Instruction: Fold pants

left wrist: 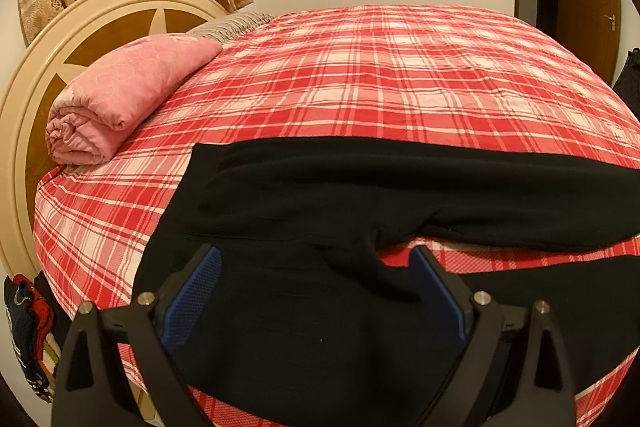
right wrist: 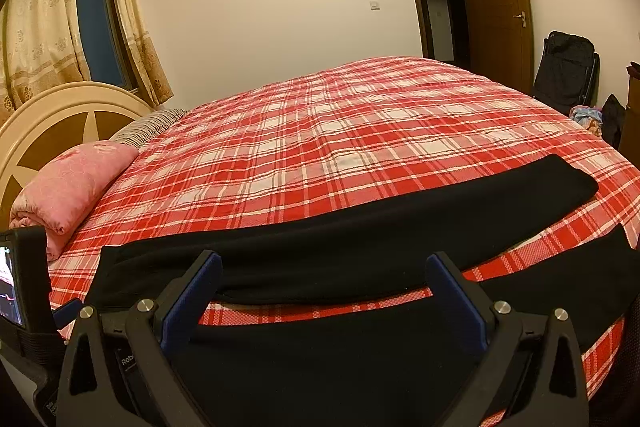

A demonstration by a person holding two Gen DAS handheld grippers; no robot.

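The black pants (left wrist: 328,187) lie spread along the near edge of the bed (left wrist: 360,67), waist toward the headboard end and the two legs running toward the foot end. The far leg rests flat on the plaid cover; the near leg (right wrist: 320,355) runs along the bed's near edge, with a strip of cover showing between the two. Nothing looks folded yet, so this appears to be the opening step: taking hold of the near leg to bring it over onto the far one.

The left claw (left wrist: 316,287) is spread wide above the seat and crotch area near the waist end, its blue pads (left wrist: 192,299) apart and clamping nothing; whether they brush the cloth cannot be told. The right claw (right wrist: 324,299) is likewise spread wide, over the near leg farther toward the foot end, gripping nothing.

The next move likely calls for both claws to drop to the near leg's edge, pinch only that layer, and lift together so the cloth stays straight.
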